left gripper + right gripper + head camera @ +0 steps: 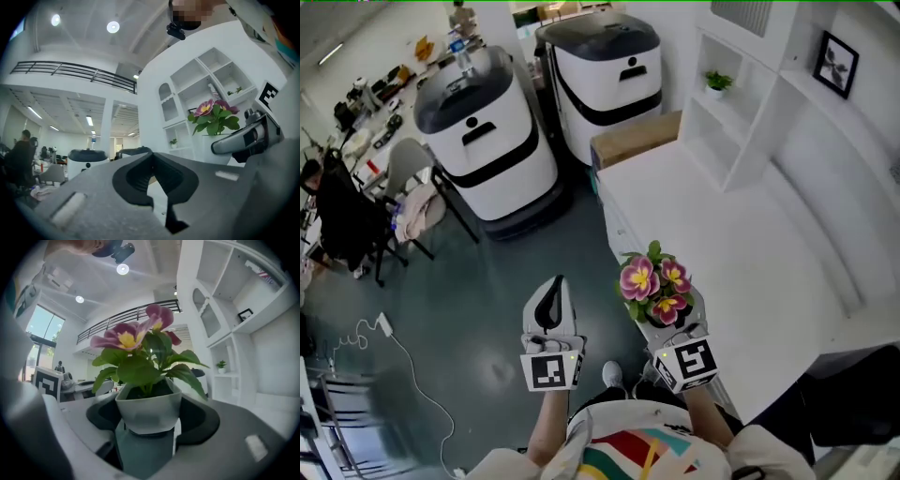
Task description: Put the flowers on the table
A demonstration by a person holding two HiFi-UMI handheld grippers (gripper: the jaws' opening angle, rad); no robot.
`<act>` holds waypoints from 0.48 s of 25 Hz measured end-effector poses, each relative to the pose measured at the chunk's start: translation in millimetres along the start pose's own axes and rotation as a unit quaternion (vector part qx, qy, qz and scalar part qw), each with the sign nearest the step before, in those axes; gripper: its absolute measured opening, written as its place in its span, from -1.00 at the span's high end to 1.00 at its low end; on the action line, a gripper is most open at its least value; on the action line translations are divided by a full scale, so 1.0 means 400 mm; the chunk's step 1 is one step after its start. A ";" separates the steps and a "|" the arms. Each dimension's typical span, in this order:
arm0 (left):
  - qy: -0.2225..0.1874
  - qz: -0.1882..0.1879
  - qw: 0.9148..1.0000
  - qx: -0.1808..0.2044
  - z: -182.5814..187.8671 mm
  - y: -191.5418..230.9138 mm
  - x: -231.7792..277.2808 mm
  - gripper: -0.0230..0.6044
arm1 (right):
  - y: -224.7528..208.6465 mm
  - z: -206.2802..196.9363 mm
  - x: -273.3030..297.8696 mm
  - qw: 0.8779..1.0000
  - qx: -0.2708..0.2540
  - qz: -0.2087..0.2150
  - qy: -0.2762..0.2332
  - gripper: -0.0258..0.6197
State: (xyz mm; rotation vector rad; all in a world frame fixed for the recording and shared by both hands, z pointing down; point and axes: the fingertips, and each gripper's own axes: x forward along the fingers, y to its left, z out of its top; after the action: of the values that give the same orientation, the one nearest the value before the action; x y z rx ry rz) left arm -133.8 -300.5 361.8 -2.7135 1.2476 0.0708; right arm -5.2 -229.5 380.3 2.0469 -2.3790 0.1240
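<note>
Here's the right tool (pixel 666 314), and it's got the goods: the jaws stand wide and are clamped on the pale pot (pixel 149 411), one on each side, and the pot sits upright between them. The flowers (pixel 656 281) rise above it, pink and purple with yellow hearts over broad green leaves. The whole plant is up in the air at the near left edge of the white table (pixel 750 234). From above I can't quite say whether it hangs over the top or just off the side. The left tool (pixel 555 291) is alongside, just to the left and over the grey floor (pixel 487 309). Its dark jaws are drawn in narrow, tips together, with nothing between them. Both tools are level and point away from the person. Past the table's far end, a white shelf unit (pixel 741 103) holds a small green plant (pixel 717 82), and a framed picture (pixel 836 63) stands up to the right. A cardboard box (pixel 636 138) sits at the table's far corner. Beyond it stand two white-and-black machines (pixel 487 141), side by side. A chair (pixel 408 173) draped with cloth is off to the left.
</note>
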 end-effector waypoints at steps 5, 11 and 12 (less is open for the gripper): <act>-0.038 -0.122 0.992 -0.004 0.056 -0.256 0.132 0.92 | -0.186 0.021 -0.135 0.995 0.001 -0.100 -0.022 -0.13; -0.074 -0.262 0.961 -0.047 0.115 -0.585 0.219 0.91 | -0.384 0.040 -0.394 0.964 -0.006 -0.262 -0.047 -0.13; -0.075 -0.282 0.955 -0.051 0.124 -0.635 0.223 0.92 | -0.410 0.037 -0.435 0.957 -0.005 -0.286 -0.046 -0.13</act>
State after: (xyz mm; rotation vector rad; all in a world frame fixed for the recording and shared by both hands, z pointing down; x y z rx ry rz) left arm 117.8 -196.6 333.6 -2.9702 0.4087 0.2726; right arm 183.7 -82.9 366.1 2.6795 -1.7148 0.0117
